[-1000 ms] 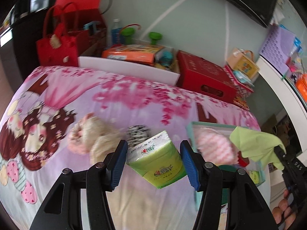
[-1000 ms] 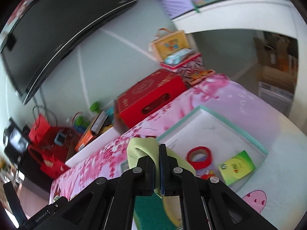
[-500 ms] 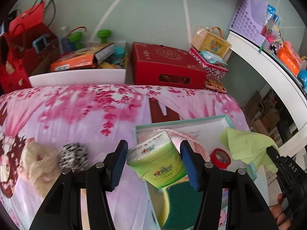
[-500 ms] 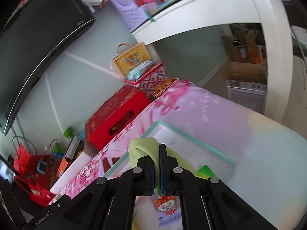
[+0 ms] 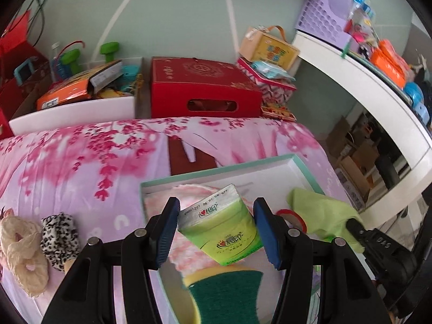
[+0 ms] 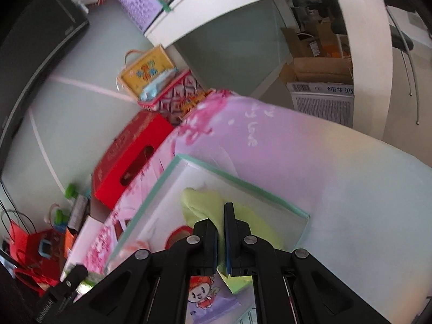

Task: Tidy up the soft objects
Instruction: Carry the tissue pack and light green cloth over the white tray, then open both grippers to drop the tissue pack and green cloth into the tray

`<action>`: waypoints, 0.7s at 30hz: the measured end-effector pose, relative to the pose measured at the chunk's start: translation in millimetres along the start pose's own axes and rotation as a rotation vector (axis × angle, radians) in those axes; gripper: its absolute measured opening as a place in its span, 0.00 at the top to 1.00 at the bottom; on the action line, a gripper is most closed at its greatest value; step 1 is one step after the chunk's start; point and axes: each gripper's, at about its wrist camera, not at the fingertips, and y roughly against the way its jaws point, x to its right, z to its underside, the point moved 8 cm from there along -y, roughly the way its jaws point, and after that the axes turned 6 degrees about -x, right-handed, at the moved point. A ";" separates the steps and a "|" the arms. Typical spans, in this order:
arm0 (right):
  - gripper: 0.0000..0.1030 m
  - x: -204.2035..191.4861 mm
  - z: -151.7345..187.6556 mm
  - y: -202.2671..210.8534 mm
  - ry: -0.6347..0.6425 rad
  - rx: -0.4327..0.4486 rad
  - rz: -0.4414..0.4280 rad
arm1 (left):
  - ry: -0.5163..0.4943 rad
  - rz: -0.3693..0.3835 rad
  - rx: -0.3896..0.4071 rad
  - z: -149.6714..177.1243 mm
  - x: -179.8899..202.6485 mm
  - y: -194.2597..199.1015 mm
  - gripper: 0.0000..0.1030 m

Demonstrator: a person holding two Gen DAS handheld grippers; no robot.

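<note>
My left gripper [image 5: 216, 229] is shut on a green tissue pack [image 5: 224, 235], which hangs tilted over the teal-rimmed white tray [image 5: 216, 171]. Inside the tray lie a pink fluffy cloth [image 5: 189, 197], a green and yellow sponge [image 5: 226, 294] and a red tape roll [image 5: 295, 216]. My right gripper [image 6: 221, 216] is shut on a light green cloth [image 6: 199, 205] that hangs over the tray's [image 6: 243, 181] far right corner. The cloth [image 5: 321, 216] also shows in the left wrist view. A cream scrunchie [image 5: 21, 245] and a leopard scrunchie [image 5: 60, 236] lie on the bedspread, left of the tray.
The tray rests on a pink flowered bedspread [image 5: 81, 162]. Behind the bed stand a red box [image 5: 202, 91] and a white bin [image 5: 75, 110] of packages. A white desk [image 5: 364, 94] curves along the right, with cardboard boxes [image 6: 318, 75] under it.
My left gripper carried the tissue pack rightward, from above the scrunchies to above the tray. My right gripper sank with the green cloth toward the tray's far right corner.
</note>
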 end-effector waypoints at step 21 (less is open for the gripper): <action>0.81 -22.8 32.3 -29.3 0.176 -0.208 0.100 | 0.002 0.013 -0.108 22.9 14.7 -30.8 0.23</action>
